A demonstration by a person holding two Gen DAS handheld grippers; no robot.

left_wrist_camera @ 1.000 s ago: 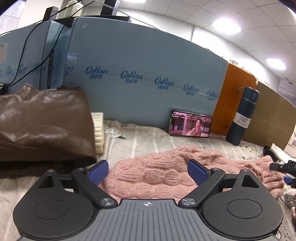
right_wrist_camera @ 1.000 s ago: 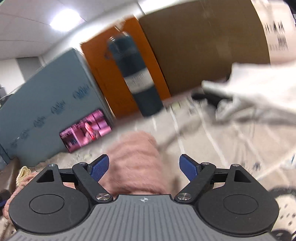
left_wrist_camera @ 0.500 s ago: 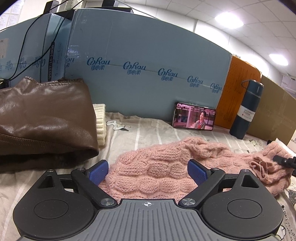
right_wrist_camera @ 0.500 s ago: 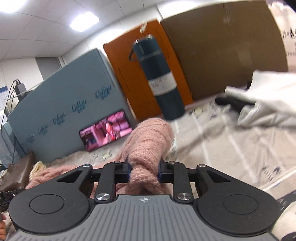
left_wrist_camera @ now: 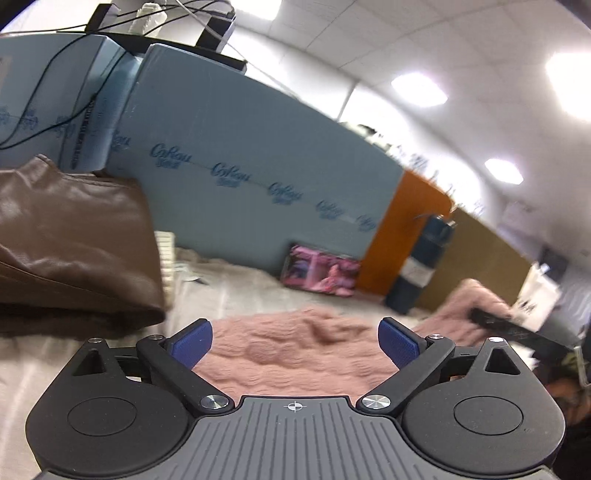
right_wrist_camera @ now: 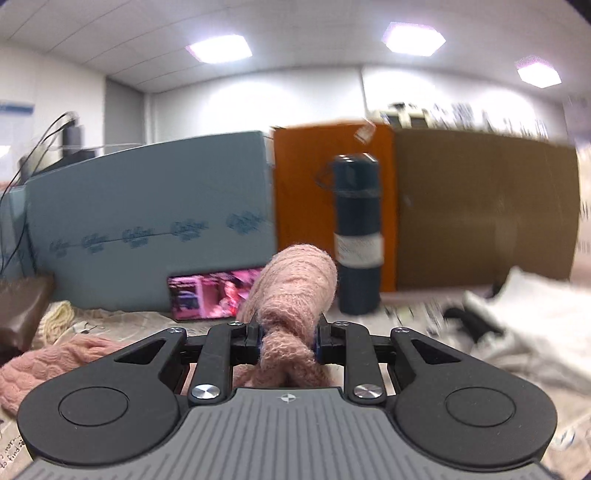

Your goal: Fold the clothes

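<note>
Right gripper (right_wrist_camera: 287, 341) clamped on pink sweater (right_wrist_camera: 295, 291), left gripper (left_wrist_camera: 294, 341) spread wide — board lettering (left_wrist_camera: 231, 172) blurred, unreadable

I take this for an office set up as a makeshift work area; a tiled drop ceiling (right_wrist_camera: 295, 33) with flat panel lights (right_wrist_camera: 413, 38) runs overhead; blue foam boards (left_wrist_camera: 236, 177) and cardboard sheets (right_wrist_camera: 480, 210) wall off the cloth-covered bench (left_wrist_camera: 236, 284); cables (left_wrist_camera: 44, 118) trail over the boards.

We see a pink cable-knit sweater (left_wrist_camera: 295, 354), a brown leather jacket (left_wrist_camera: 74, 236), a dark blue flask (right_wrist_camera: 357, 236) with a white label, and blue boards (left_wrist_camera: 240, 155) with darker blue lettering.
</note>
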